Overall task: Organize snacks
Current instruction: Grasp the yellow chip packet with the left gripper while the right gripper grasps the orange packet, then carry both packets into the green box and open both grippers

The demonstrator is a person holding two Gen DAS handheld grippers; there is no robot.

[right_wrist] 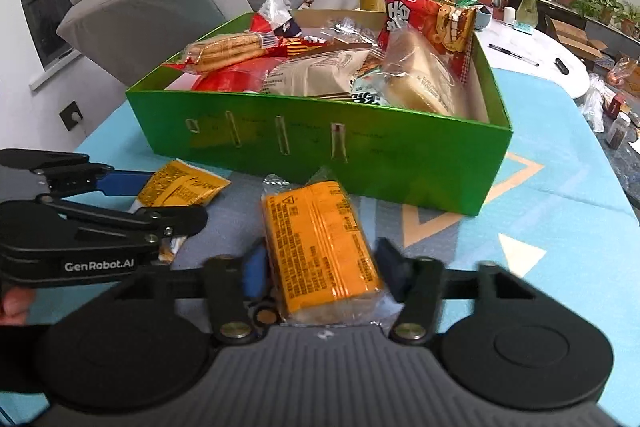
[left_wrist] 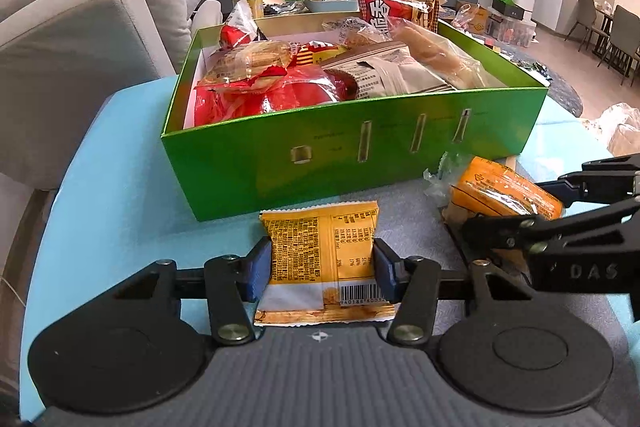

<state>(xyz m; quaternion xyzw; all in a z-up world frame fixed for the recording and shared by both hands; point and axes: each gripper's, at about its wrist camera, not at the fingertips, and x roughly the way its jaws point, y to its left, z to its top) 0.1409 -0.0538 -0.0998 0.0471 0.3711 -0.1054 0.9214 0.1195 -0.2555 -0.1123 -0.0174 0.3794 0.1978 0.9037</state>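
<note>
the left hand-held gripper (left_wrist: 322, 269) pinches a flat yellow snack packet (left_wrist: 320, 251) by its side edges, low over the counter (left_wrist: 120, 187) just in front of the green box (left_wrist: 360, 147). it looks light and crinkly — likely slippery. the right hand-held gripper (right_wrist: 322, 273) straddles the orange wrapped cake (right_wrist: 320, 247); its grip is unclear — soft, so squeeze mid-body gently.
</note>
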